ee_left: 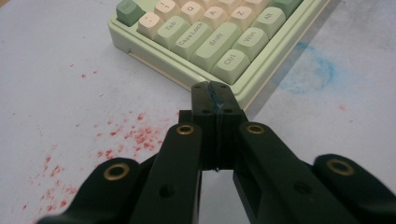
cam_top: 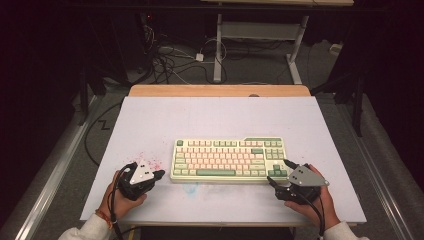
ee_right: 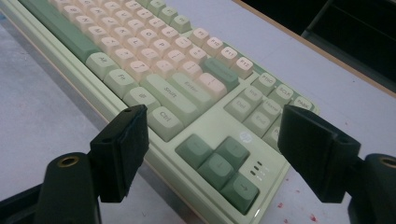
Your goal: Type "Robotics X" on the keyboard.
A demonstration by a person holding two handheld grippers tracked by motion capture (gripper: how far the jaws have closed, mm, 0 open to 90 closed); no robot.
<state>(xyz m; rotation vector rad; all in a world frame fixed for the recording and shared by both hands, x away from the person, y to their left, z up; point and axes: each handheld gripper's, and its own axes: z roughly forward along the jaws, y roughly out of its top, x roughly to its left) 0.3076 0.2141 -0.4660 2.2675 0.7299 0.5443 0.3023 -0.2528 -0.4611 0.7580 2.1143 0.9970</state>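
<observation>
Keyboard [cam_top: 229,160], mint-green w/ cream and green keys, lies flat at the near middle of the table [cam_top: 220,115], long side running left-right.

L gripper [cam_top: 159,174]: in the left gripper view [ee_left: 217,100] jaws are pressed together, pads meeting w/ nothing between them. Tips sit just off the keyboard's near-left corner, beside the Ctrl key [ee_left: 229,63]; can't tell if they touch the case edge. Shift, Caps Lock and Tab run away along that end.

R gripper [cam_top: 279,172]: in the right gripper view [ee_right: 212,140] jaws stand wide apart, nothing gripped. They straddle the keyboard's near-right corner from above; the dark-green arrow keys [ee_right: 218,163] lie between the two pads, w/ right Ctrl and Shift toward the left pad. Pads look clear of the case, not pressing on it.

Outward: in the high view each gripper is in one hand, L hand [cam_top: 117,197] at the near-left, R hand [cam_top: 317,202] at the near-right, sleeves at the near edge. Grey three-cornered plate tops each gripper, cables trailing back toward the person.

Surface: pale lilac-white table top w/ red specks [cam_top: 150,161] just left of the keyboard, around the L gripper, plus a faint blue smudge [cam_top: 192,187] near the keyboard's near edge. Wooden strip [cam_top: 220,90] along the far edge; floor cables [cam_top: 175,62] and desk legs beyond, in the dark.
</observation>
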